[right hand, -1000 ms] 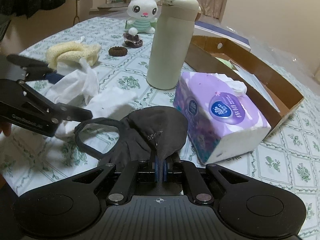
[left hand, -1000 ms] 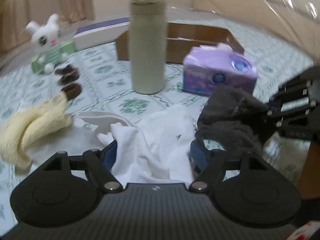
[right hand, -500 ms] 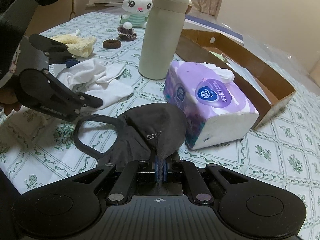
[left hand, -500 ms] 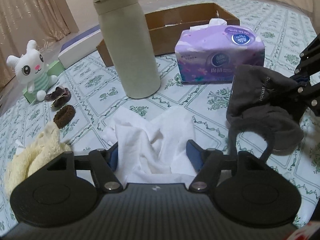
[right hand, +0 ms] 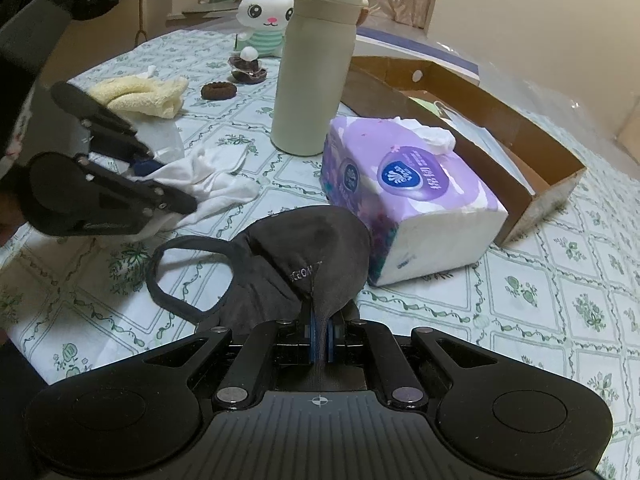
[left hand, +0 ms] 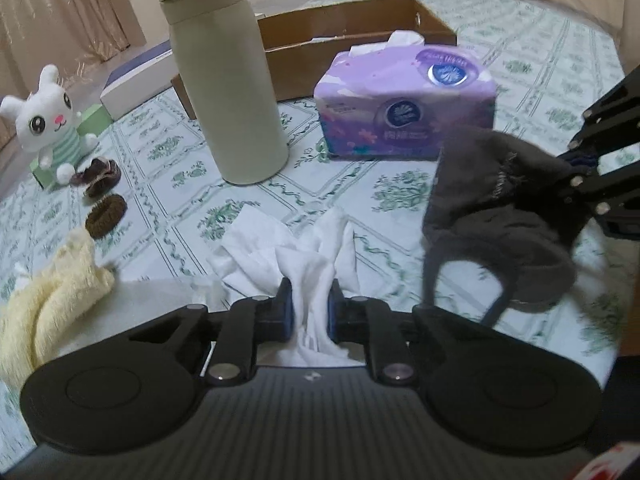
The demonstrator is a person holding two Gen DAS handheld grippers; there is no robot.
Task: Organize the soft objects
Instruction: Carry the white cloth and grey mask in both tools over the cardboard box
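Observation:
My left gripper [left hand: 310, 304] is shut on a crumpled white cloth [left hand: 296, 248] that lies on the table; it also shows in the right wrist view [right hand: 208, 176], with the left gripper [right hand: 144, 168] at the left. My right gripper [right hand: 319, 338] is shut on a dark grey face mask [right hand: 296, 264] and holds it just above the table; the mask [left hand: 496, 200] and right gripper [left hand: 580, 160] show at the right of the left wrist view. A yellow towel [left hand: 44, 308] lies at the left.
A cream flask [left hand: 224, 76] and a purple tissue pack [left hand: 404, 100] stand mid-table before an open cardboard box [right hand: 480, 120]. A plush bunny [left hand: 44, 120], brown hair ties [left hand: 106, 210] and a white box [left hand: 136, 80] are at the far left.
My left gripper has closed on the white cloth, bunching it between the fingers. My right gripper has kept its hold on the mask and shifted slightly.

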